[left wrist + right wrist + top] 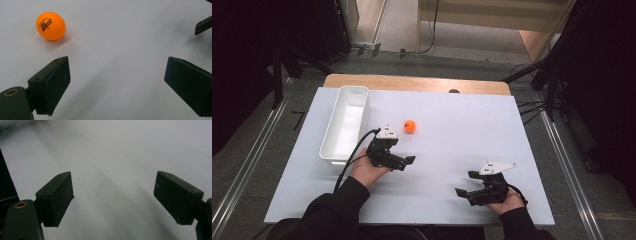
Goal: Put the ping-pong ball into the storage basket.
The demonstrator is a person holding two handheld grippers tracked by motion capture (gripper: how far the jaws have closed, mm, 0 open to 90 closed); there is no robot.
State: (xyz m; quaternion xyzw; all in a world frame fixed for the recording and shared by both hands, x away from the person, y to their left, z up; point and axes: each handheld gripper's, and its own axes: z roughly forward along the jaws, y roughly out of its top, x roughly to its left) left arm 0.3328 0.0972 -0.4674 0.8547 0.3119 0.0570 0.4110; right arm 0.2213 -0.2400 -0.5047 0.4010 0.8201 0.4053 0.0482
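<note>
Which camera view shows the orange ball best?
The left gripper view shows the orange ball best: it is large and sharp there, with dark print on its side, lying on the white table ahead of the open left tool. In the high view the ball is a small orange dot beside the white bin.

Grey floor [267, 145], wood tabletop [412, 82]

Smooth matt orange plastic ball [50, 26] lies on a matt white table [462, 150].
</note>
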